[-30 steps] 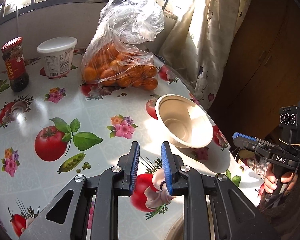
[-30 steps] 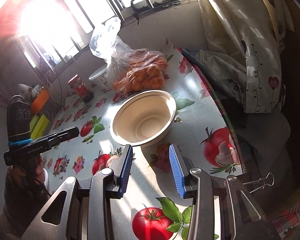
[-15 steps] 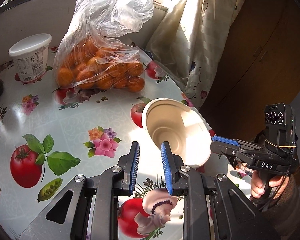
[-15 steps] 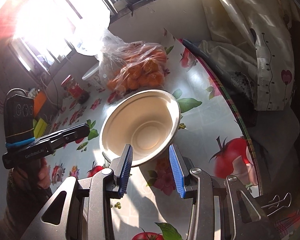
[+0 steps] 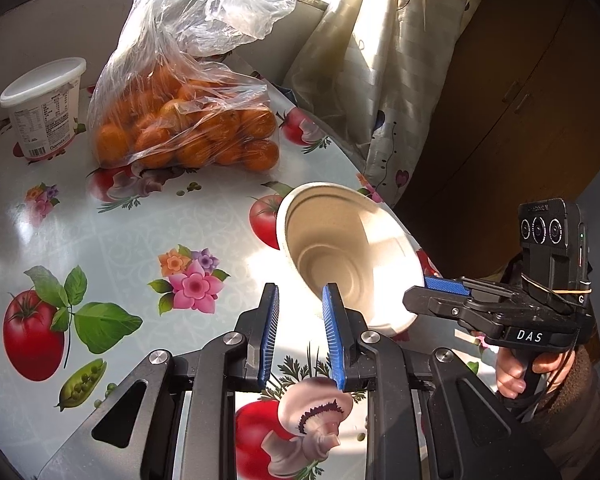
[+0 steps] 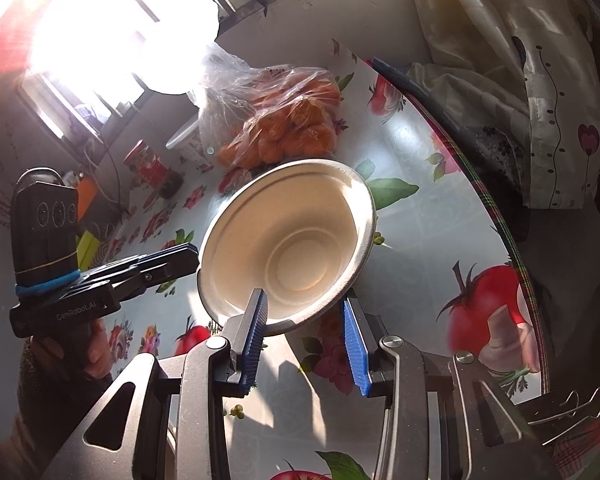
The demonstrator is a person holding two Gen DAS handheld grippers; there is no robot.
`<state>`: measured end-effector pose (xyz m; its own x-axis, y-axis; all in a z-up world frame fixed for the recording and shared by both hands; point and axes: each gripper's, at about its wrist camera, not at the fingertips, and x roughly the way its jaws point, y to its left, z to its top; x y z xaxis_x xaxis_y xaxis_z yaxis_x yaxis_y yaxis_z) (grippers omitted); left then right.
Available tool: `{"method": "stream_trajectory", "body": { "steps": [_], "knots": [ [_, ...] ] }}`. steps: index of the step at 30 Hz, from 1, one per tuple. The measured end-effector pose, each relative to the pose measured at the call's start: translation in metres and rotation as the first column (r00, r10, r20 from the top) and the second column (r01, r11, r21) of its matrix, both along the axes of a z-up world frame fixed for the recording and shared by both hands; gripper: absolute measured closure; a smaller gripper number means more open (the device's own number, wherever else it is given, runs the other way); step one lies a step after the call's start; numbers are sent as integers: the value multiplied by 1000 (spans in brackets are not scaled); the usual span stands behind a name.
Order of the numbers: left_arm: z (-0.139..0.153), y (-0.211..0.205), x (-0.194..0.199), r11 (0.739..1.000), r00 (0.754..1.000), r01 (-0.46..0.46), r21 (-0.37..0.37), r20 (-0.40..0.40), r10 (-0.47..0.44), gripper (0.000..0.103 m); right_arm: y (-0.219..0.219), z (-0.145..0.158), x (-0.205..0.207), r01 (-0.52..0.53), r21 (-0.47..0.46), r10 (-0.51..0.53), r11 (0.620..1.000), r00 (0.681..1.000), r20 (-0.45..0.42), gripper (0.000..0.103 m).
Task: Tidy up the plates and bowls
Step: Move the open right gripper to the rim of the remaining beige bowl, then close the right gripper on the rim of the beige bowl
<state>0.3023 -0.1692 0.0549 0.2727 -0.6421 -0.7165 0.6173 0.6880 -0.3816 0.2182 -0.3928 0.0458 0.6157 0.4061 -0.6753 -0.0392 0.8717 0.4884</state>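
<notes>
A beige paper bowl (image 5: 352,256) stands on the patterned tablecloth near the table's right edge; it also shows in the right wrist view (image 6: 288,240). My left gripper (image 5: 300,336) is open, and its right finger overlaps the bowl's near left rim. My right gripper (image 6: 304,344) is open with the bowl's near rim between its two fingers. In the left wrist view my right gripper (image 5: 436,288) reaches the bowl's right side. In the right wrist view my left gripper (image 6: 180,256) is at the bowl's left rim.
A plastic bag of oranges (image 5: 184,128) lies behind the bowl. A white tub (image 5: 44,108) stands at the back left. A red-lidded jar (image 6: 152,168) stands beyond. The table's rounded edge (image 6: 512,240) and a curtain (image 5: 376,64) are to the right.
Both grippers have moved in on the bowl from either side. The bowl's rim now sits between the right gripper's fingers, and the left gripper has come up to its left rim.
</notes>
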Motion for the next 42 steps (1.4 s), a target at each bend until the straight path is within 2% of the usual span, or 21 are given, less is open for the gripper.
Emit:
{"method": "stream_trajectory", "body": {
  "steps": [13,15,26,33,38,42],
  "knots": [
    [1,0,-16,998,999,48,35,19,-49,80,16,2,-13,-42,17,42,999,999,-5,66],
    [0,2,-16,998,999,31,52,27,-32,80,13,1,-15,-22,21,22,1000,1000,-14,66],
    [2,9,-4,1000,1000,0,27,8,0,80,-38,4,-13,138,100,-138,985,990,-1,64],
    [2,3,11,1000,1000,-3,0,-21,3,80,-34,3,1,115,68,-115,991,993,1,65],
    [0,-2,15,1000,999,2,7,-34,-2,80,-30,-1,3,109,63,-109,992,994,-9,83],
    [0,-4,15,1000,999,5,-3,-37,-5,80,-30,-3,3,105,71,-104,992,994,-20,86]
  ]
}}
